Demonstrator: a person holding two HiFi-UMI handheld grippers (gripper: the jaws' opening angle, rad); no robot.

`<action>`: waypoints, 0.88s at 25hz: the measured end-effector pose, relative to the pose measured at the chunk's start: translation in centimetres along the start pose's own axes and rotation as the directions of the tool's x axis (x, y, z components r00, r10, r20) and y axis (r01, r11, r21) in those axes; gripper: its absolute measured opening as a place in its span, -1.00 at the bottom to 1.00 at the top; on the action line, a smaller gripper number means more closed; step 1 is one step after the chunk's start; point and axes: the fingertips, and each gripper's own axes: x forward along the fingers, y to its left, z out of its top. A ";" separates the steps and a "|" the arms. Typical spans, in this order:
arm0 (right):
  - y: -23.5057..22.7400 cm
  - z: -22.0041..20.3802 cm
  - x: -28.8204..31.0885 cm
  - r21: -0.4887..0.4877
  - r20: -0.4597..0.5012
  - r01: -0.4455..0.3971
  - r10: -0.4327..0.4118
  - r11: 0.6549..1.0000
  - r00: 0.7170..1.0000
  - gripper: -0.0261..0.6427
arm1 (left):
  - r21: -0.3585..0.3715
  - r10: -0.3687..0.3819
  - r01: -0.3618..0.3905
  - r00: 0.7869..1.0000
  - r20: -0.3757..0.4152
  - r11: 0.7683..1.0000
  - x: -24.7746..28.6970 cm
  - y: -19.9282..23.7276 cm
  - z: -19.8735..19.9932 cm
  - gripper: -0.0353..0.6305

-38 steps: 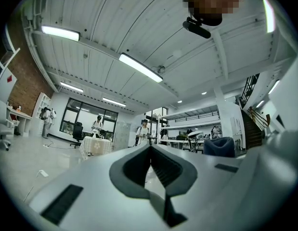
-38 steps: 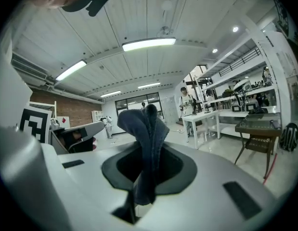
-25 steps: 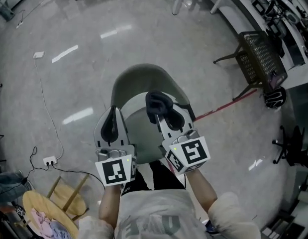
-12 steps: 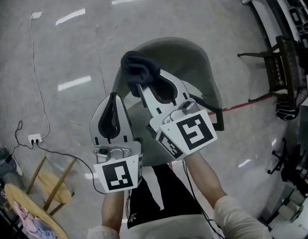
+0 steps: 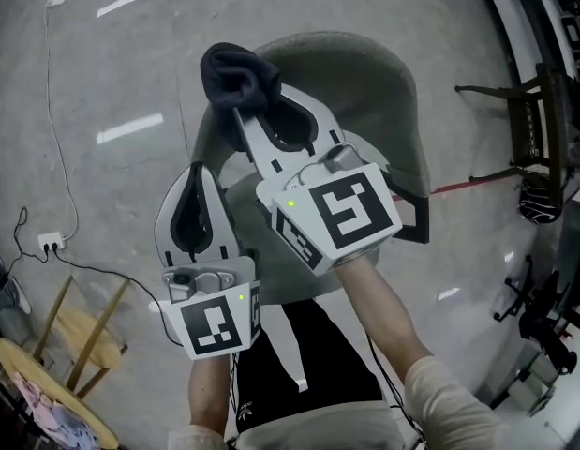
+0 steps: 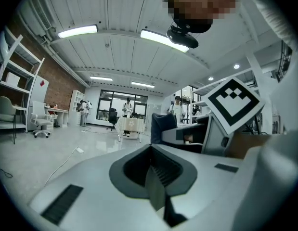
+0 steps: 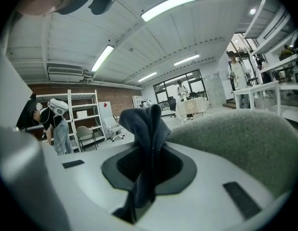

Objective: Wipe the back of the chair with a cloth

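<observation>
The right hand-held gripper [image 5: 241, 111] is clamped on a dark blue cloth [image 5: 231, 75], which bunches out past the tips at the upper left rim of the grey-green chair [image 5: 383, 82]. The right gripper view shows what the head view cannot: the cloth runs down through the seam of the closed jaws, and its bunched top rises just beside the fuzzy edge of the backrest. Whether cloth and backrest touch is unclear in either view. The left hand-held gripper [image 5: 196, 181] hangs lower, nearer the person's body, over the front of the seat. Its own view shows the jaws pressed together with nothing between them, and the cloth off to its right. Only the head view shows the floor [image 5: 111, 82], with a white power strip [image 5: 51, 243], a wooden stool [image 5: 83, 336] at lower left and a black wire chair [image 5: 542, 111] at far right
</observation>
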 end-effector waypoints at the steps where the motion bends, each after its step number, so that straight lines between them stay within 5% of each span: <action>1: 0.0 0.0 0.1 -0.003 0.000 -0.002 0.002 1.000 1.000 -0.75 | -0.002 0.002 -0.002 1.000 -0.003 1.000 0.1 0.0 -0.2 -0.85; 13: -4.4 0.8 -1.6 -0.011 0.033 0.125 -0.125 0.992 0.992 -0.75 | -0.001 -0.029 0.029 1.000 0.002 1.000 1.5 -2.5 0.1 -0.85; 22: -10.9 1.0 -5.5 0.034 0.046 0.333 -0.335 0.942 0.941 -0.75 | 0.005 -0.086 0.086 0.996 -0.013 0.996 1.9 -4.9 -0.5 -0.85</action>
